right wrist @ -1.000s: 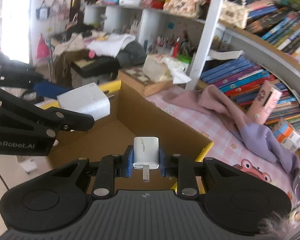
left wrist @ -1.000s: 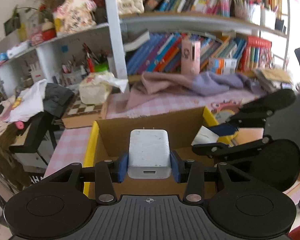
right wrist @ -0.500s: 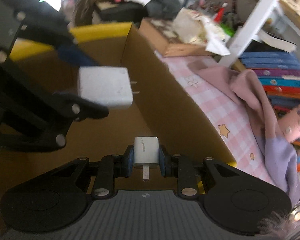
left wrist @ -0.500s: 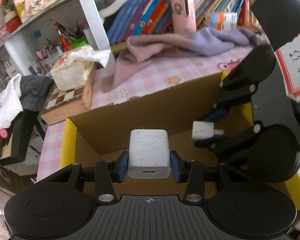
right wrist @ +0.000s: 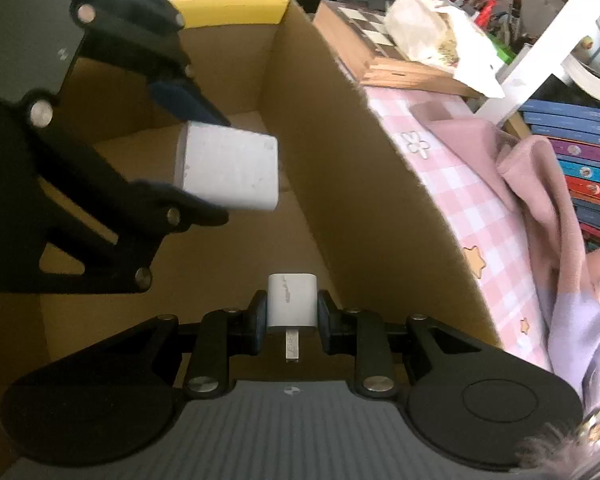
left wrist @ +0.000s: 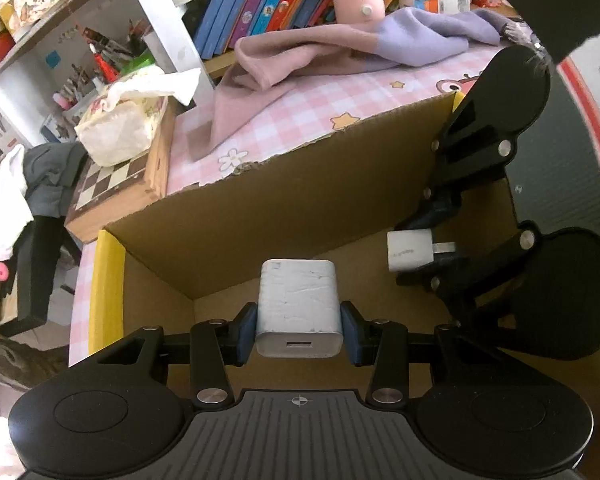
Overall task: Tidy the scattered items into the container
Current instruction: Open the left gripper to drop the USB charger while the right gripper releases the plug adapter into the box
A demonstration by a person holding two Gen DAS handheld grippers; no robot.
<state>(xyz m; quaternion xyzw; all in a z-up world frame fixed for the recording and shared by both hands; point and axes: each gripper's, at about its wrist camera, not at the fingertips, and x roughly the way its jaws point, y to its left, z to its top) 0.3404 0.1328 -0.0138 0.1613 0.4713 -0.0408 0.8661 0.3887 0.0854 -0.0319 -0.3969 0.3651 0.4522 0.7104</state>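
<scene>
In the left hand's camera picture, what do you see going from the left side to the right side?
Chessboard box → tissue pack → big white charger in the left gripper → small white charger → right gripper.

The cardboard box (left wrist: 284, 216) runs off the lower edge of the left wrist view, its near wall unseen behind the gripper body. The large charger (left wrist: 298, 312) hides the floor beneath it. The books (left wrist: 260, 4) are cut off at the top, titles too small to read.
</scene>
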